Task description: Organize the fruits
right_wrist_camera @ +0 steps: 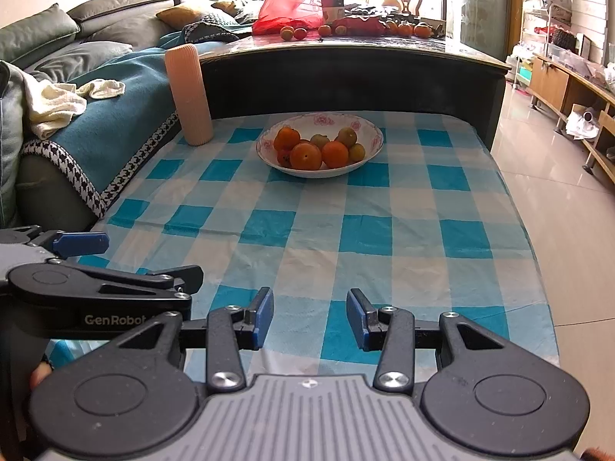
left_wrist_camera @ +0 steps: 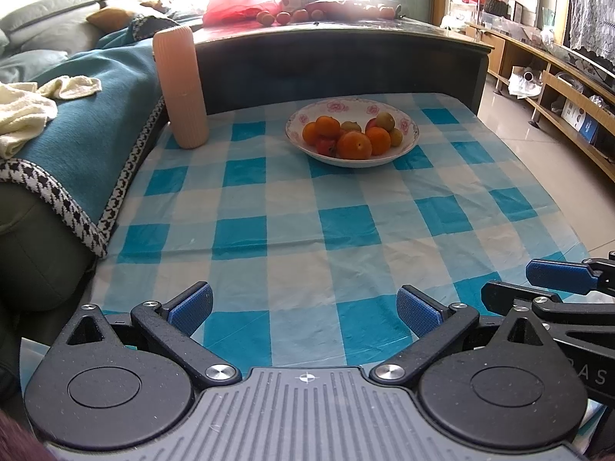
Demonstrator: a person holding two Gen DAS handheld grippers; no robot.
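The fruits (left_wrist_camera: 351, 136) sit heaped in the flowered bowl (left_wrist_camera: 407, 146) beside the ribbed peach vase (left_wrist_camera: 180, 86) on the checked surface (left_wrist_camera: 269, 211), gathered as the task wants. Well short of the bowl, left claw (left_wrist_camera: 305, 311) gapes wide and right claw (right_wrist_camera: 310, 320) narrower, both empty. "GenRobot" is printed on the left one's side.

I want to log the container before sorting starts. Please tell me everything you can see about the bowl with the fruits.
The bowl is wide, shallow and white, ceramic by its look, with pink flowers printed around the inside of its rim. It stands upright on the blue and white checked tablecloth, on the far part of the table, to the right of the tall ribbed peach vase and apart from it. It holds a heap of orange fruits and smaller yellow-green ones. No gripper touches it.
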